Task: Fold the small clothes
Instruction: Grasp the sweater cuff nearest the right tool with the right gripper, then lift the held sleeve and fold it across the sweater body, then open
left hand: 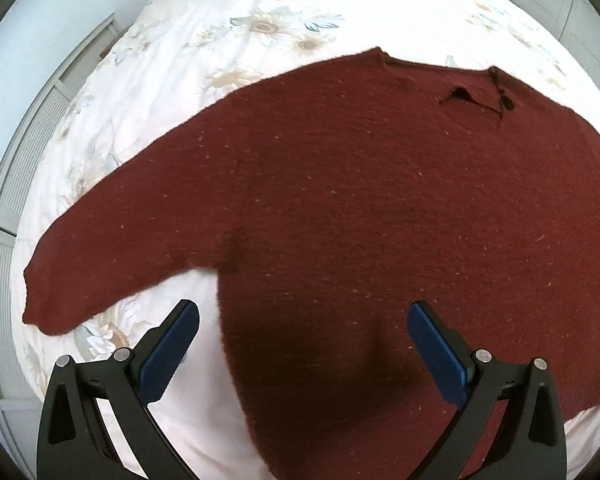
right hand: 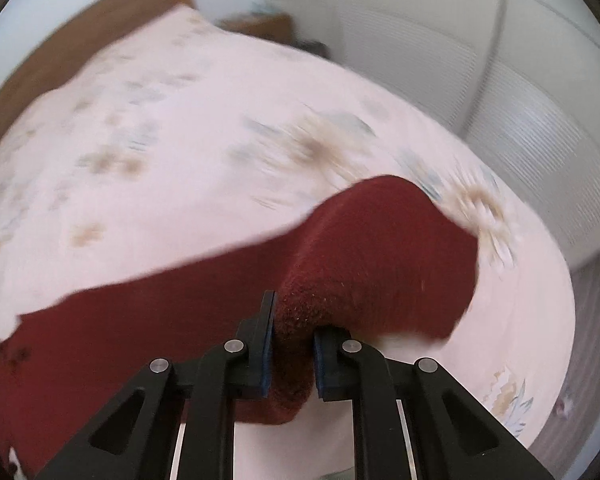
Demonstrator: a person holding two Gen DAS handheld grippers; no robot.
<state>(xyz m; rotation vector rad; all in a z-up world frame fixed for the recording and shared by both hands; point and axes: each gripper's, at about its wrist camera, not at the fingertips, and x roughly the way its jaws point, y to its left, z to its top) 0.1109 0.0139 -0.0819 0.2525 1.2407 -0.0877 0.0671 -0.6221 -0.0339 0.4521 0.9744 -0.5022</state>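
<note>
Dark red knit sweater (left hand: 360, 200) lies spread flat on the floral bedspread (left hand: 228, 40), collar at its far edge, one sleeve (left hand: 112, 240) stretched out to the side of the body

Right gripper (right hand: 294, 354) is clamped on a bunched wad of the other sleeve (right hand: 380, 248), knit squeezed between the blue pads, and the sleeve tents up off the bedspread from that pinch. Left gripper (left hand: 302, 354) has jaws wide apart, nothing between them, hovering over the sweater's near hem by the side seam

Risks from here, my read:
- the pinch is on a thick fold, not a clean edge; loose knit could creep out of the pads mid-carry and the sleeve drops short of the body
- nothing pins the sweater, so pulling the sleeve across may drag the whole body over the slick bedspread and skew the fold
- right view is motion-blurred; a fast swing could flip the cuff under and leave a lump
- left jaws straddle the seam edge; closing there might grab one layer only
</note>
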